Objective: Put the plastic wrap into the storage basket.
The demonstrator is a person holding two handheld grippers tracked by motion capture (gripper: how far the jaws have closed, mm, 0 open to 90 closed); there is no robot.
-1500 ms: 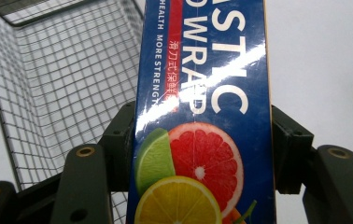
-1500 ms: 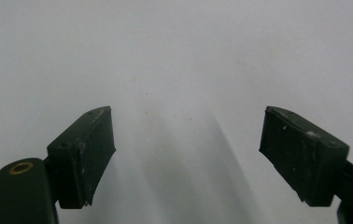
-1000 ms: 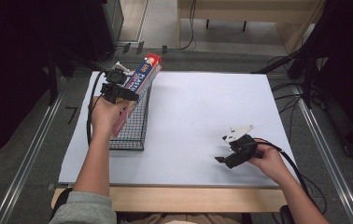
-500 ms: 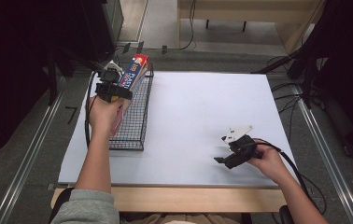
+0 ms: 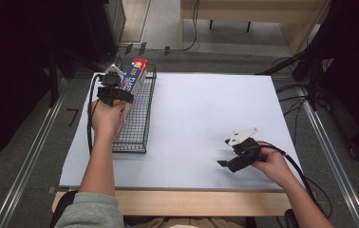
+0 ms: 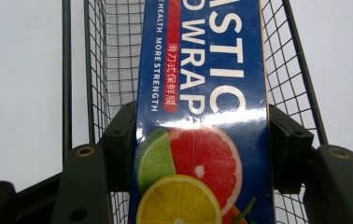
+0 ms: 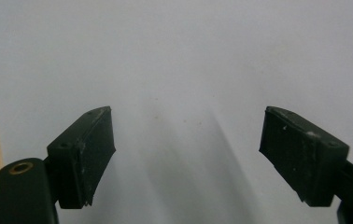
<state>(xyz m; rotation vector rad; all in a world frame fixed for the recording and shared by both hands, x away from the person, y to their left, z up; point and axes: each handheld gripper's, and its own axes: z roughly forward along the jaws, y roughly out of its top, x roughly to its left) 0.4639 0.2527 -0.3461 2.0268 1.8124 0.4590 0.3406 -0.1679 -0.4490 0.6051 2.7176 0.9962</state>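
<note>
The left gripper (image 6: 198, 154) clamped a plastic wrap box (image 6: 202, 116) between its jaws, above the wire basket (image 5: 139, 128) at the white table's (image 5: 206, 109) left side. The right gripper (image 7: 186, 154) rested empty, jaws wide apart.

- I see a white sheet (image 5: 206, 109) covering the tabletop; it is plain and flat.
- A wooden table edge (image 5: 192, 202) runs bare along the near side, and also shows as a strip at the left of the right gripper view.
- One metal rail (image 5: 30, 156) lies on the grey floor left of the table, another rail (image 5: 329, 152) on the right.
- A black cable (image 5: 194, 28) trails on the floor beyond the far edge.
- Pale wooden furniture (image 5: 244, 9) stands at the top.
- Dark stand legs (image 5: 306, 66) are at far right; I cannot make out detail.
</note>
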